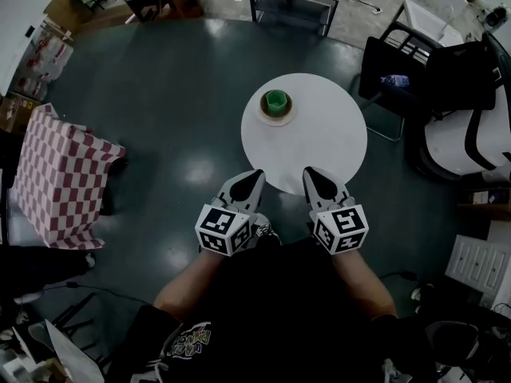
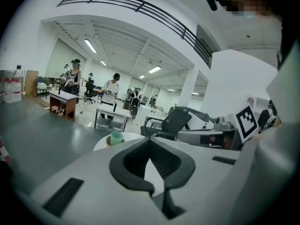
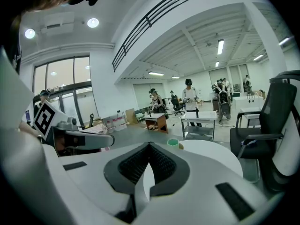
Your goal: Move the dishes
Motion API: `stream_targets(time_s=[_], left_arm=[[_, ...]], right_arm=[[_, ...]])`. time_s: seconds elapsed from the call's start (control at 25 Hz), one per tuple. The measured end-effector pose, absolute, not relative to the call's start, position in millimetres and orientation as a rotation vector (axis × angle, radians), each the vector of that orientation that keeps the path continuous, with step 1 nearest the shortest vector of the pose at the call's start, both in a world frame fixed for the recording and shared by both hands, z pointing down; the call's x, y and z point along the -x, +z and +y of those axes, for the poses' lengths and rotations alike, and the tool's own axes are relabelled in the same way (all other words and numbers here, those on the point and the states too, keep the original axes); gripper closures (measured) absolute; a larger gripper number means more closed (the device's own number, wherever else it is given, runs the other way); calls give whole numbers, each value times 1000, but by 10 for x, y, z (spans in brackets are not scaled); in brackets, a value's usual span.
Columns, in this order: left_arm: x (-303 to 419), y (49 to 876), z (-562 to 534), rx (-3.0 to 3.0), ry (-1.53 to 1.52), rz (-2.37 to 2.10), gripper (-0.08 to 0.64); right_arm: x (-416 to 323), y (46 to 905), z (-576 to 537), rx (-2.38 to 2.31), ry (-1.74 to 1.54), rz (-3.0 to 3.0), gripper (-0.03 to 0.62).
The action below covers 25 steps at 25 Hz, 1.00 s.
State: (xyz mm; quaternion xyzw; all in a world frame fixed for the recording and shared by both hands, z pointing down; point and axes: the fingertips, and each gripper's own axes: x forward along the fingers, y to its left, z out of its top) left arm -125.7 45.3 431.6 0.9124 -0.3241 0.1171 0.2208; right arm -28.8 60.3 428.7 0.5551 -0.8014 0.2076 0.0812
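While the round white bench (image 1: 319,146) fills the middle, both tools hover at its near edge: the left hand-held gripper (image 1: 251,179) and the right hand-held gripper (image 1: 313,176), each with jaws pressed together on nothing. On the far side, left of centre, sits the tan saucer (image 1: 275,121) with the green cup (image 1: 276,100) standing on it. The danger, I'd say: arrive with the jaws closed and the tips shove the stack toward the rim. Lift the saucer tilted and the cup slides off.
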Motion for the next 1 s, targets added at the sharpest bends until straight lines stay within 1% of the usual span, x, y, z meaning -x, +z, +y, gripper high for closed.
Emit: stream_targets(time_s=[0.32, 0.64, 1.0], left_arm=[[1435, 4303, 352, -2532, 310, -888, 555], [1445, 4256, 323, -2535, 308, -917, 555], [1304, 4231, 164, -2499, 288, -1020, 555]], right_arm=[[481, 4234, 518, -1669, 595, -2387, 572], [476, 4168, 367, -1638, 572, -2408, 572], [337, 4158, 59, -1514, 549, -2464, 572]])
